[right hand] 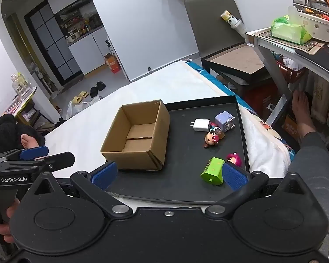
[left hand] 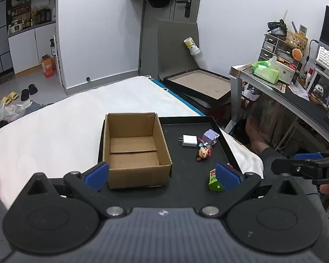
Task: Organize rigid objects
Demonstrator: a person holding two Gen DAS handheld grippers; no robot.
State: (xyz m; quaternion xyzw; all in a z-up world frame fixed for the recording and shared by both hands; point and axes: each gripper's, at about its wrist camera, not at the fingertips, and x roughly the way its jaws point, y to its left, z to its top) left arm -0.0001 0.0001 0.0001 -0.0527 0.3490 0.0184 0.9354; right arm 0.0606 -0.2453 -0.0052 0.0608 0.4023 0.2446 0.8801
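Roughly, count: 1 cardboard box (right hand: 138, 135), empty, on left part of black tray (right hand: 182, 182). Right of box, on tray: 1 white charger (right hand: 200, 125), 1 purple cube toy (right hand: 224, 120), 1 small doll (right hand: 211, 140), 1 pink-haired figure (right hand: 234, 159), 1 green block toy (right hand: 212, 171); charger, cube, doll bunched close, green block + pink figure nearer cam. Tray sits on white bed (left hand: 54, 131). Text: "GenRobot.AI" on left gripper's side. Left gripper (left hand: 162, 176) jaws wide apart, holding nothing. Right gripper (right hand: 168, 175) same, wide, empty; whether its right pad touches green block, can't tell.

Bare tray (right hand: 182, 175) strip between box (right hand: 136, 135) and toys (right hand: 211, 171)
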